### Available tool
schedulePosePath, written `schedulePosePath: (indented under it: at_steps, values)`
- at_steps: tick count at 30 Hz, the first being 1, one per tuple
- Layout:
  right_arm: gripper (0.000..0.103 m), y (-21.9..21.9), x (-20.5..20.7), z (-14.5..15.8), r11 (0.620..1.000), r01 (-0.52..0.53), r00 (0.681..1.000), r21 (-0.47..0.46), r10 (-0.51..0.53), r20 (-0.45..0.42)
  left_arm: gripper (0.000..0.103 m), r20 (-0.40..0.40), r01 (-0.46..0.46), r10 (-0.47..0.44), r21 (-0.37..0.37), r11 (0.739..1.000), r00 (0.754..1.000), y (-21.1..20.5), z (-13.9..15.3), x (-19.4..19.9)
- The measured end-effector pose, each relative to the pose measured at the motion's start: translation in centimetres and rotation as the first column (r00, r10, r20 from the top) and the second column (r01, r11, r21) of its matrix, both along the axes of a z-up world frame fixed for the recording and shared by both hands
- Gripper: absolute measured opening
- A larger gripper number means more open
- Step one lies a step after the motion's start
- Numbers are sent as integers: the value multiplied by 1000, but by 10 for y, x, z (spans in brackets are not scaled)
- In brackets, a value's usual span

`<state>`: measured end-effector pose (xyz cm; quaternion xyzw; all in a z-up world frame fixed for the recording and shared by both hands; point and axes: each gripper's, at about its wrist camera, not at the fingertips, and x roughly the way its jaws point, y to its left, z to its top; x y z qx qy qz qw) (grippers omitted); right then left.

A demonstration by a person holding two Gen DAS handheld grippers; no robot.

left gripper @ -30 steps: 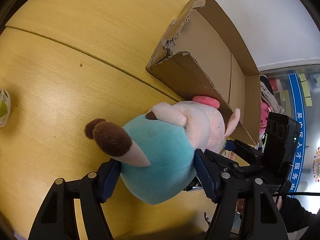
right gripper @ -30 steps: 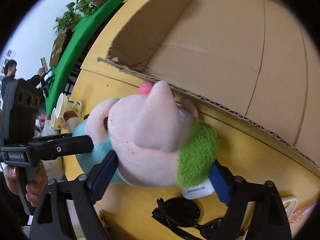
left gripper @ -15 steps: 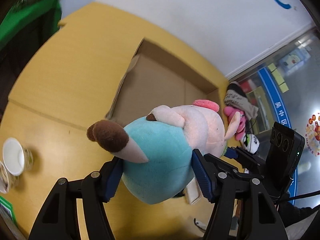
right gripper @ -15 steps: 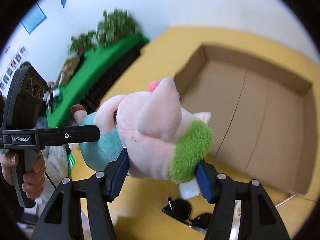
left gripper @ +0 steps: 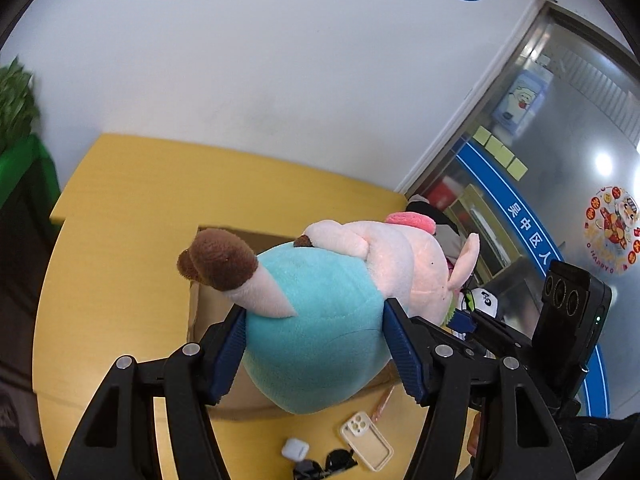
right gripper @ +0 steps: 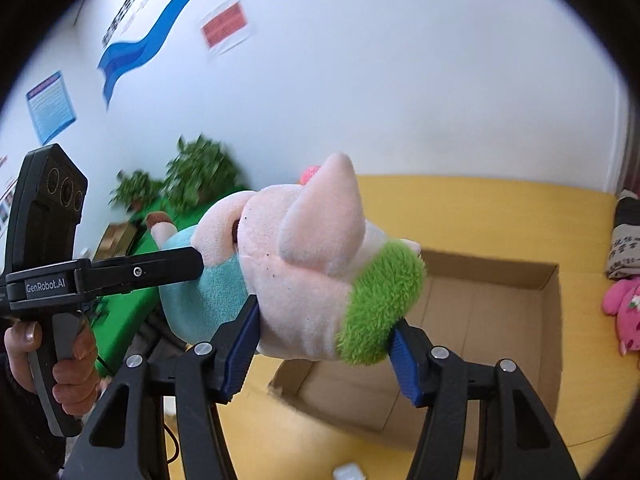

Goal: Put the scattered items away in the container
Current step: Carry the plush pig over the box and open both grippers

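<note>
A plush pig point(left gripper: 320, 320) with a teal body, pink head and brown feet is held in the air by both grippers. My left gripper point(left gripper: 312, 344) is shut on its teal body. My right gripper point(right gripper: 324, 340) is shut on its pink head point(right gripper: 304, 264) by the green tuft. The open cardboard box point(right gripper: 500, 320) lies on the yellow table below and just beyond the pig; in the left wrist view only a part of the box point(left gripper: 196, 308) shows behind the plush.
On the table near the box lie a cream phone case point(left gripper: 366, 440), a white earbud case point(left gripper: 295, 449), black sunglasses point(left gripper: 324, 466) and a pink pen point(left gripper: 383, 400). Other plush toys point(right gripper: 624, 308) sit at the table's right end. Green plants point(right gripper: 192, 180) stand behind.
Both grippers have lifted the plush pig well above the table and tilted up; the box now sits lower in view, and the wall fills the upper part.
</note>
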<state>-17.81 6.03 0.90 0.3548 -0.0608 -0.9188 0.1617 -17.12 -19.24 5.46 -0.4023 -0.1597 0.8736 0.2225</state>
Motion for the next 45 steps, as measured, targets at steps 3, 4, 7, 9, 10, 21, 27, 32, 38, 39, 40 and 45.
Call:
schedulePosePath:
  at_steps: [3, 4, 7, 9, 10, 21, 27, 32, 38, 39, 40, 45]
  values:
    - [58, 9, -16, 6, 999, 36, 999, -2, -36, -20, 68, -4, 29, -29, 5, 1000, 1000, 7, 3, -27]
    - [58, 12, -21, 6, 999, 46, 999, -5, -46, -22, 68, -5, 35, -35, 0, 999, 999, 11, 3, -34]
    - [57, 24, -38, -1, 997, 73, 997, -18, -74, -18, 68, 2, 52, -52, -18, 998, 999, 20, 0, -59]
    - [57, 31, -51, -10, 995, 92, 996, -36, -92, -1, 67, 16, 64, -64, -30, 997, 998, 25, -7, -77]
    - [57, 33, -58, -15, 994, 102, 995, -44, -102, 10, 67, 27, 71, -70, -34, 997, 997, 28, -12, -87]
    - [56, 77, -119, -123, 965, 248, 955, -91, -227, 191, 67, 185, 195, -174, -103, 975, 967, 69, -111, -185]
    - [56, 86, -148, -182, 951, 296, 926, -87, -264, 269, 67, 261, 226, -194, -99, 969, 946, 75, -167, -224]
    - [56, 84, -176, -229, 949, 305, 909, -76, -267, 320, 67, 322, 208, -163, -108, 972, 932, 71, -211, -249]
    - [56, 65, -185, -275, 955, 295, 893, -21, -268, 363, 66, 368, 186, -127, -131, 974, 921, 61, -253, -257]
    - [57, 64, -182, -276, 953, 301, 896, -20, -275, 350, 66, 365, 180, -124, -122, 976, 923, 60, -254, -257]
    - [61, 64, -180, -276, 952, 306, 896, -23, -280, 344, 67, 365, 175, -121, -118, 977, 923, 58, -255, -257]
    - [72, 62, -176, -268, 957, 290, 894, -29, -260, 365, 71, 343, 146, -87, -149, 978, 935, 52, -245, -252]
